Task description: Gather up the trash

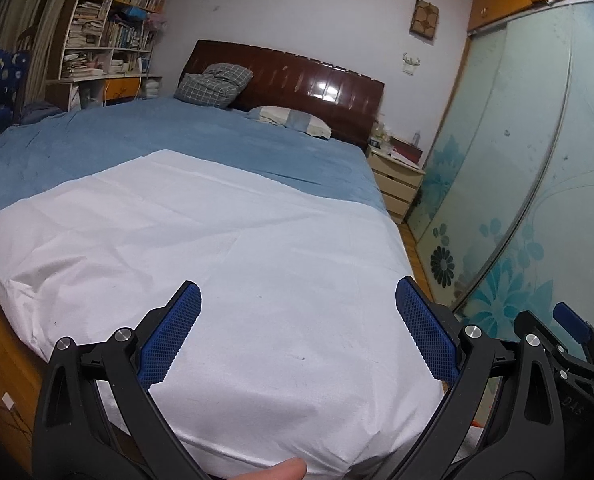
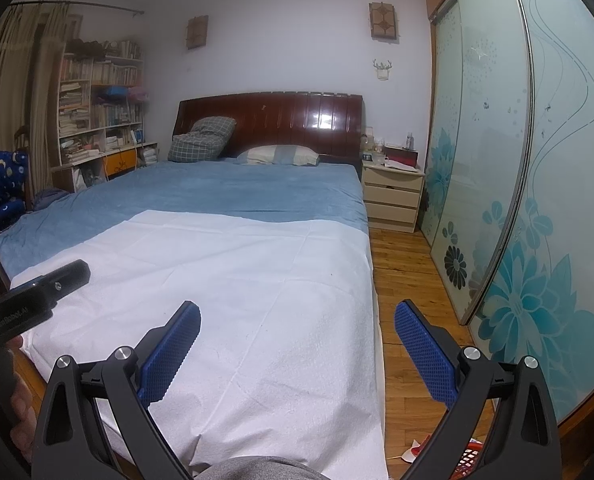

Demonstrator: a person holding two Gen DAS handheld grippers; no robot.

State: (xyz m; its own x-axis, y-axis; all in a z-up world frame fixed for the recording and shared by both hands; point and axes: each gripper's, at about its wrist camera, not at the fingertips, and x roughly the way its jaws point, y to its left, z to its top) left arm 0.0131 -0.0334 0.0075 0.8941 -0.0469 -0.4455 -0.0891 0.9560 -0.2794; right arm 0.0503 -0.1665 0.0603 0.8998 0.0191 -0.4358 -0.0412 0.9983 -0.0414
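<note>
Left claw: jaws spread wide, nothing held, blue textured pads facing each other above the foot end of the bed. Right claw: likewise wide open and empty, poised over the bed's right-hand corner, one pad over the sheet and the other over the wooden floor.

Beneath both lies a white sheet covering the near half of the bed; a blue cover runs beyond it to two pillows and a dark red headboard.

Trash: scraps of white and red litter lie on the floor at the bed's right foot corner, just beside a red mesh basket, partly hidden by the right claw's arm.

Further out, a bedside cabinet stands right of the headboard, and a sliding wardrobe door with a flower pattern lines the right wall.
</note>
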